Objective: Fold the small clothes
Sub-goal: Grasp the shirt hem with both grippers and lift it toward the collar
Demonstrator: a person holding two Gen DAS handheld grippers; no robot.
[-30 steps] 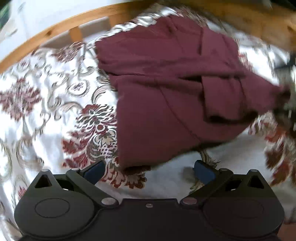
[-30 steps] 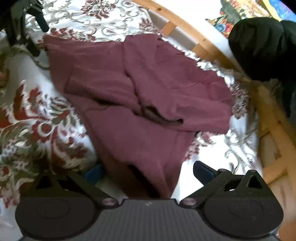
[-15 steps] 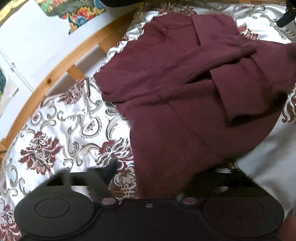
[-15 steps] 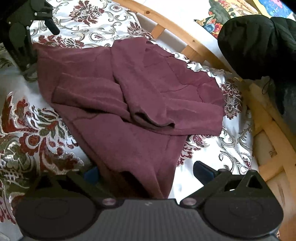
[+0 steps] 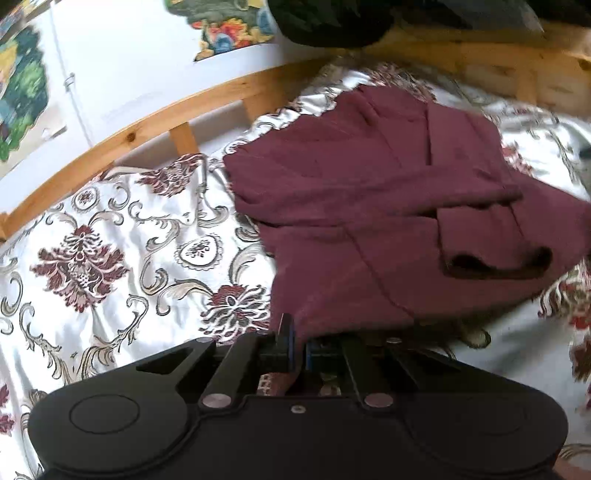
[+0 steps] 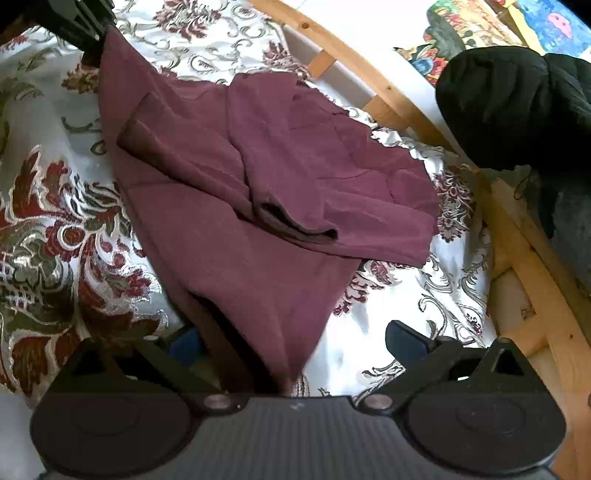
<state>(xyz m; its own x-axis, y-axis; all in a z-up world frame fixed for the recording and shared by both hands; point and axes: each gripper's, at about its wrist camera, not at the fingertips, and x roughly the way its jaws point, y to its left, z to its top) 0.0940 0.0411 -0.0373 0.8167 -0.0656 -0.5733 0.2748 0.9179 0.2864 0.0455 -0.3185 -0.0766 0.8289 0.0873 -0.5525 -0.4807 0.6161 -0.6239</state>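
Observation:
A maroon long-sleeved garment (image 5: pixel 369 206) lies spread on the floral bedspread (image 5: pixel 92 240), with both sleeves folded across its body. My left gripper (image 5: pixel 297 341) is shut on the near hem corner, and cloth passes between its pads. In the right wrist view the same garment (image 6: pixel 258 166) stretches from that left gripper (image 6: pixel 81 22) at the top left down to my right gripper (image 6: pixel 295 341). The right gripper's jaws are closing, with the other hem corner lying between them and both pads still apart from the cloth.
A curved wooden bed rail (image 5: pixel 147 122) runs behind the garment, and the rail (image 6: pixel 535 295) also borders the bedspread's right side. A black padded bundle (image 6: pixel 517 103) sits over the rail at the upper right. The wall behind carries colourful pictures (image 5: pixel 229 29).
My left jaws went from wide open to shut on the hem corner, and that gripper tilted upward, pulling the corner taut. The right gripper stayed in place with its jaws slightly narrower.

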